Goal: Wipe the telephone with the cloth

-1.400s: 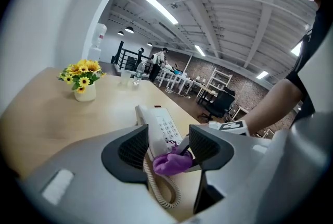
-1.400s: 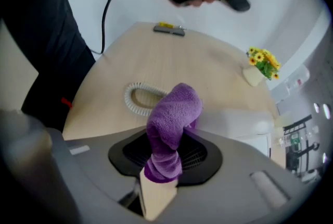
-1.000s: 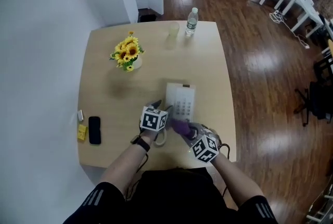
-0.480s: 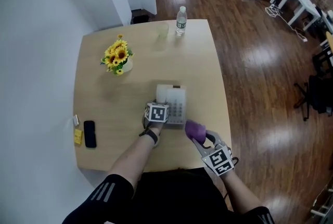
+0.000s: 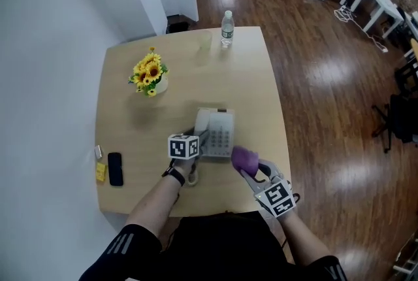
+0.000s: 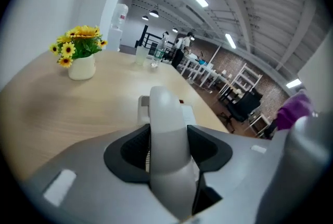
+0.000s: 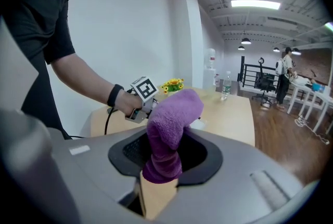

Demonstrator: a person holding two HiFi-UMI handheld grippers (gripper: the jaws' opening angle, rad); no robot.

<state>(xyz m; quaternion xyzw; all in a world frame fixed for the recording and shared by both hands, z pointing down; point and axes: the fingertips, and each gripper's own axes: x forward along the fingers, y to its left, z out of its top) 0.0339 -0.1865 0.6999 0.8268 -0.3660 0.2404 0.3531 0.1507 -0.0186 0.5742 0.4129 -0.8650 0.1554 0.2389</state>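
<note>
A pale wooden table [image 5: 130, 123] fills the middle of the head view, with dark wood floor to its right. A grey-white desk telephone [image 5: 222, 134] sits near the table's near edge, slightly right of centre.

The left gripper [image 6: 167, 147] is at the telephone's left side. Its jaws are drawn in narrow and clamp the telephone's handset [image 6: 165, 113] on both sides. The handset runs away from the camera, and the telephone's base shows just beyond it. Whether the handset has lifted clear of its cradle cannot be told.

The right gripper [image 7: 166, 158] is just right of the telephone, at the table's near right corner. Its jaws pinch a purple cloth [image 7: 171, 124], which stands up out of them in a folded hump. From the head view the cloth is close beside the telephone's near right corner, but contact cannot be made out.

A bunch of sunflowers [image 5: 149, 70] in a small white vase stands far left on the table. A water bottle [image 5: 226, 26] stands at the far edge, with a pale cup [image 5: 205, 40] just left of it that is hard to make out. A black mobile phone [image 5: 115, 168] lies at the near left edge, beside a small yellow object [image 5: 100, 172] too small to identify.

The person's forearms reach in from the bottom, and their body is cut off by the frame.
</note>
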